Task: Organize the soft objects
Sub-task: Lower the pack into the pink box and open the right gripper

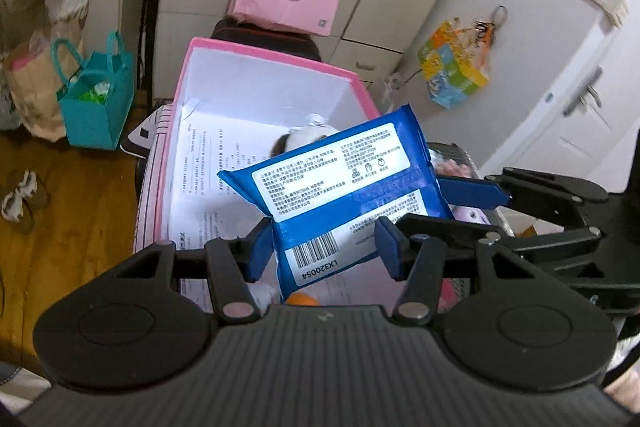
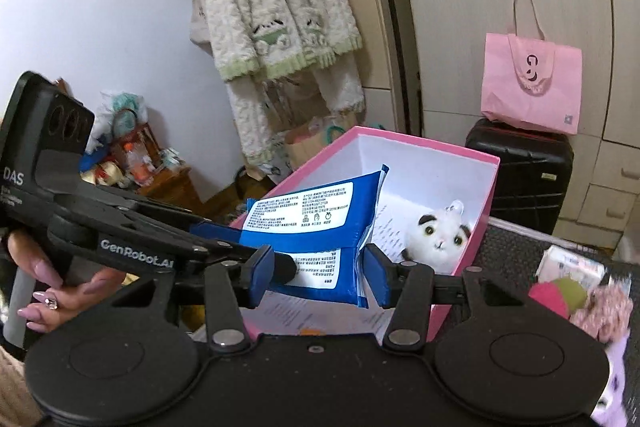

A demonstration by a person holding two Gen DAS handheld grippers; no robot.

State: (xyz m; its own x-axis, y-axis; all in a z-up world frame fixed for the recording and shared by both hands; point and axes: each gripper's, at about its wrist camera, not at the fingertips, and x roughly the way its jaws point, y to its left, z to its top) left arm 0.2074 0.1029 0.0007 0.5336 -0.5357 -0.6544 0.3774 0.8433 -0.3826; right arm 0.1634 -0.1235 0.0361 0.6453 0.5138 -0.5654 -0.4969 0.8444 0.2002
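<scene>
1. 2 grippers [image 1: 324,247] [image 2: 320,275] pinching 1 blue wipes pack [image 1: 340,183], mid-frame above the pink box [image 1: 168,155].
2. Risk: uneven release, causing tilt onto the plush toy [image 2: 440,231] at the box's far end.

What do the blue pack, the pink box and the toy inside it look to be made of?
Blue pack: glossy plastic film, creased, with crimped end seals. Pink box: likely stiff cardboard, matte, with flat straight walls, white inside. Toy: white plush; fuzzy surface.
</scene>
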